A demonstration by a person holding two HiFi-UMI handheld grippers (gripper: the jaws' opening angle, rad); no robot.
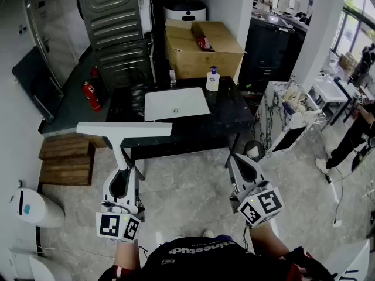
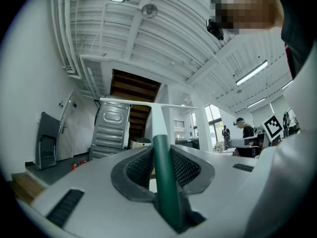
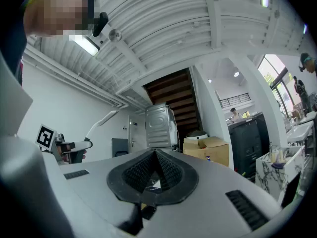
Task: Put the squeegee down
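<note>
The squeegee has a long white blade (image 1: 124, 129) and a white neck running down to a dark green handle (image 2: 163, 182). My left gripper (image 1: 122, 168) is shut on that handle and holds the squeegee in the air, blade crosswise, before the front edge of the black table (image 1: 234, 119). In the left gripper view the blade (image 2: 148, 103) stands above the jaws, which press on the handle from both sides. My right gripper (image 1: 237, 158) hangs to the right at the same height, shut, with nothing between its pads (image 3: 168, 170). The squeegee (image 3: 101, 119) also shows at the left of the right gripper view.
A white rectangular basin (image 1: 176, 103) and a soap bottle (image 1: 212, 79) are on the black table. Behind stand a cardboard box (image 1: 202, 45) and a metal appliance (image 1: 114, 28). Wooden steps (image 1: 63, 157), a fire extinguisher (image 1: 89, 95), a white bin (image 1: 35, 206) lie left; a marble stand (image 1: 287, 119) and a person (image 1: 351, 139) right.
</note>
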